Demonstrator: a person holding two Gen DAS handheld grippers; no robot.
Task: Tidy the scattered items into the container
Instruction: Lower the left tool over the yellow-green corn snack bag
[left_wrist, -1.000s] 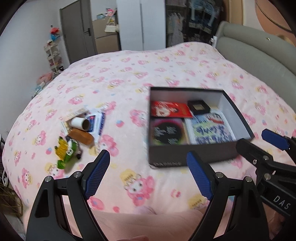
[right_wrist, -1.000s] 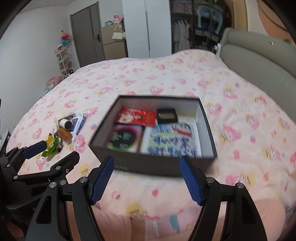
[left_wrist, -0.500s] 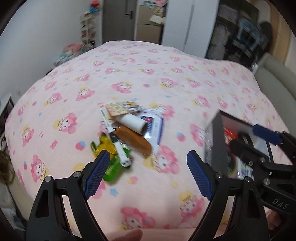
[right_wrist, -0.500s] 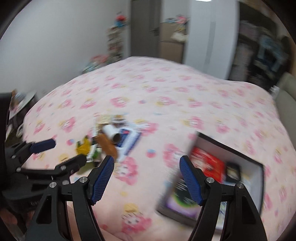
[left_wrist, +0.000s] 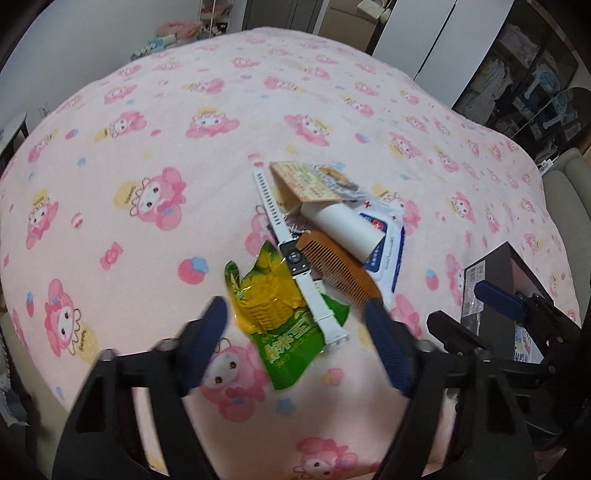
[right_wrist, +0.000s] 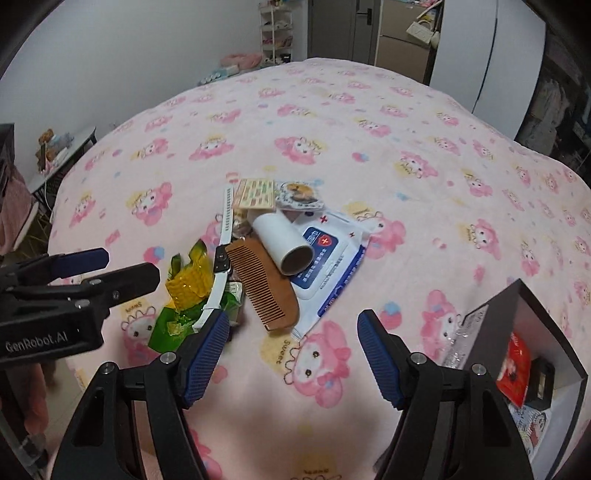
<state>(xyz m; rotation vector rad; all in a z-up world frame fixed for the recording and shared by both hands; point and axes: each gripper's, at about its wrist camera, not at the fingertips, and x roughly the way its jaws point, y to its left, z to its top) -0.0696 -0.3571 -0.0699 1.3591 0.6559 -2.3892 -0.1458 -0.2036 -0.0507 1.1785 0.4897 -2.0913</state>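
Observation:
A pile of loose items lies on the pink bedspread: a green and yellow snack packet, a white watch strap, a wooden comb, a white roll, a blue and white wipes pack and a sticker card. My left gripper hovers over the packet, its jaws closing but clear of it. My right gripper is near the comb's end, jaws closing slightly, holding nothing. The black box sits at right with items inside.
The bedspread covers the whole bed, whose edge falls away at left and front. A low side table stands beyond the left edge. A grey headboard rises at right. Wardrobes and a shelf line the far wall.
Both grippers have swung left from over the black box to the pile of loose items and dropped lower. The box has slid to the right edge. The left jaws have narrowed.

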